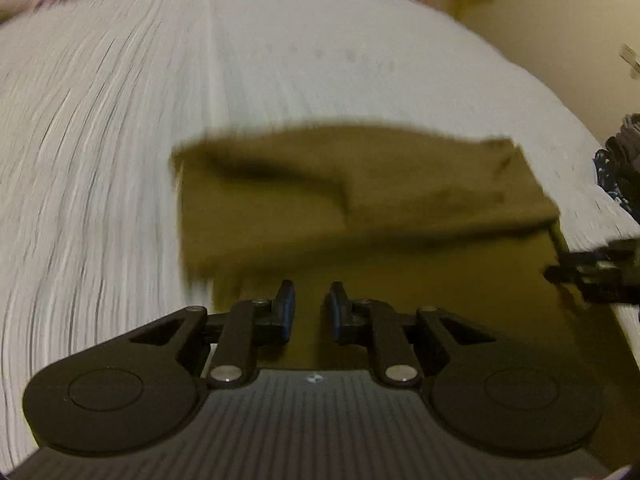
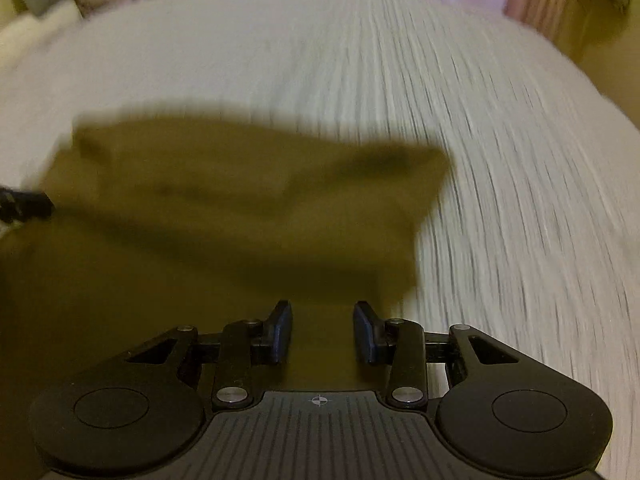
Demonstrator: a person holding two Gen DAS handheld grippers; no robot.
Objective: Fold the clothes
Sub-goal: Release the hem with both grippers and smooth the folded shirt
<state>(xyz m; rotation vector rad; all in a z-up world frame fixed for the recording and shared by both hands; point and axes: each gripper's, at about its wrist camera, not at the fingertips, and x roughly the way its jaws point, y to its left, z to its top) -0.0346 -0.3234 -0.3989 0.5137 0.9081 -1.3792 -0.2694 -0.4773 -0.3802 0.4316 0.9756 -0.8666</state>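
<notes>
- Looking through the left wrist view: the olive garment (image 1: 360,200) lies on the white bedspread (image 1: 100,140), partly folded, with one layer turned over the top. The picture is blurred.
- The left gripper (image 1: 312,308) hovers over the near part of the garment. Its fingers (image 1: 286,304) stand a little apart, with a narrow gap and no cloth between them.
- The other gripper shows at the right edge, beside the garment's right border. A dark pile of clothes (image 1: 620,168) lies at the far right of the bed.
- Right wrist view: the same olive garment (image 2: 240,200) fills the left and centre; the striped bedspread (image 2: 520,160) lies to the right.
- The right gripper (image 2: 322,332) hangs above the garment's near right portion. Its fingers (image 2: 280,328) stand clearly apart, holding nothing.
- Handling, as a judgement: the cloth appears soft, light and limp. It will sag and crease when lifted, and it is not fragile.
- Recommended hold: pinch an edge or corner of the near layer, one gripper at each side, so that the fold stays even. A pinch through several layers risks dragging the completed fold out of place.
</notes>
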